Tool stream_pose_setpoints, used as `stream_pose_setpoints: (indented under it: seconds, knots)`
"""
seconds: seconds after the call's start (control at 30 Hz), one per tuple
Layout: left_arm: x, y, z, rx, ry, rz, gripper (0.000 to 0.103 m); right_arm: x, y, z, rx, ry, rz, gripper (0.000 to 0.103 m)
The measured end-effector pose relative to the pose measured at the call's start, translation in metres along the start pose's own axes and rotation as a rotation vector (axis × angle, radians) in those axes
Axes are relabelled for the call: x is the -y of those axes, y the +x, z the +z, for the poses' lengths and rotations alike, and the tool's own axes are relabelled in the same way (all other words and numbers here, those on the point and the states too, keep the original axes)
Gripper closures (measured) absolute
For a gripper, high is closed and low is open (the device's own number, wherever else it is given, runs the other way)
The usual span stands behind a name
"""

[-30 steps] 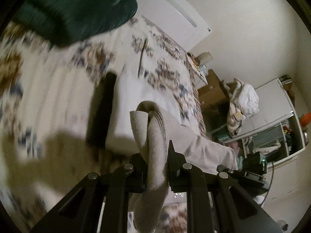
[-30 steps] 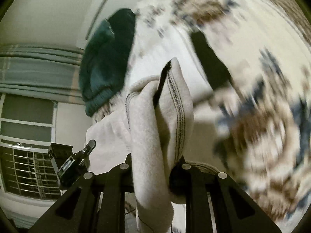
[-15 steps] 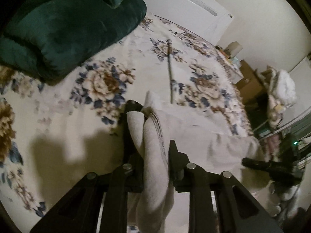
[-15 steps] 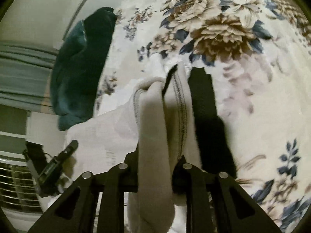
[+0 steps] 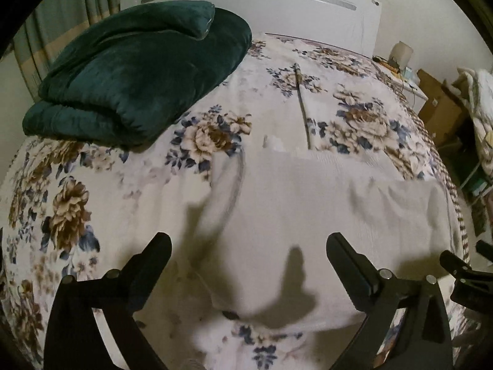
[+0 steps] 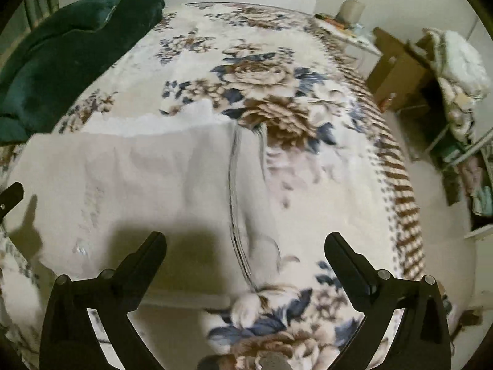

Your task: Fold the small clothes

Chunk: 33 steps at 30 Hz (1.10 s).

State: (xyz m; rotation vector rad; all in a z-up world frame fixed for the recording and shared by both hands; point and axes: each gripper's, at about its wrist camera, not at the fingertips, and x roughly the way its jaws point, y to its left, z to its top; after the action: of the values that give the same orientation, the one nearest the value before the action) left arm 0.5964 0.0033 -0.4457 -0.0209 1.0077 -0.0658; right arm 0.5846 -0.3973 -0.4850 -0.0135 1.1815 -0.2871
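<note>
While both the left gripper [image 5: 248,252] and right gripper [image 6: 245,251] hang released above the spread garment [image 5: 308,203] at frame centre, the next fold needs fresh edge grips.

One pale garment [image 5: 323,215], one green quilt [image 5: 138,71], one thin stick [image 5: 303,104], one floral bed [image 5: 101,185], two tools: left tool [image 5: 248,252], right tool [image 6: 245,249]

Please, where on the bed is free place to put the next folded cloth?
Free bedspread lies between the green quilt and the pale garment, and right of the garment toward the striped edge. A thin stick crosses the far middle. The centre is taken by the garment.
</note>
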Motion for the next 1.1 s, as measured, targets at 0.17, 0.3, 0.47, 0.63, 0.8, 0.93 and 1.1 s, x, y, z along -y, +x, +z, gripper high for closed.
stream_pose_setpoints:
  seconds: [0.17,0.3,0.47,0.63,0.8,0.93,1.1]
  knots:
    - [0.013,-0.025,-0.011,0.007,0.013,0.011,0.0,0.003,-0.029,-0.022,0.041,0.007,-0.058,0.0]
    - [0.023,-0.058,-0.015,0.029,0.03,0.029,0.0,0.012,-0.059,-0.033,0.051,0.039,-0.055,0.0]
    - [0.033,-0.119,-0.02,0.073,0.037,0.04,0.0,0.023,-0.117,-0.047,0.092,0.066,-0.055,0.0]
    - [0.038,-0.188,-0.027,0.12,0.032,0.044,0.0,0.034,-0.19,-0.062,0.152,0.081,-0.056,0.0]
    - [0.041,-0.253,-0.037,0.153,0.031,0.046,0.0,0.047,-0.268,-0.085,0.206,0.094,-0.059,0.0]
    - [0.044,-0.307,-0.046,0.183,0.039,0.033,0.0,0.054,-0.329,-0.103,0.25,0.098,-0.058,0.0]
    - [0.05,-0.369,-0.057,0.22,0.051,0.021,0.0,0.064,-0.408,-0.129,0.313,0.11,-0.062,0.0]
